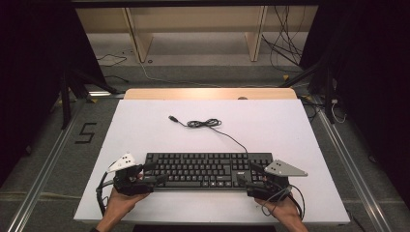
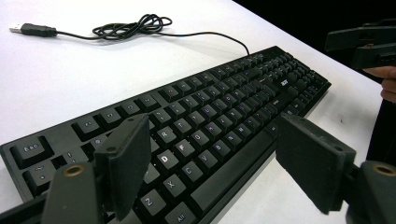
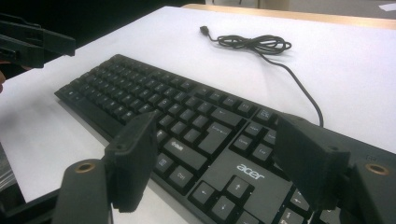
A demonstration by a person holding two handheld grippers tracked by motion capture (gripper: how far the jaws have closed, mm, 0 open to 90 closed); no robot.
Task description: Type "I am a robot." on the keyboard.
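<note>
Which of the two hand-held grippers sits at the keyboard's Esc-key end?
The left hand-held gripper: its open jaws straddle the keyboard by the Esc key; the right one is at the arrow-key end.

Keyboard (image 3: 196, 135) corner runs off frame bottom.

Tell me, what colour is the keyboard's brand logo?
White lettering on the black keyboard; right gripper view.

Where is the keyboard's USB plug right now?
In the high view the USB plug lies on the white table top, beyond the keyboard and left of centre, just left of the coiled cable.
</note>
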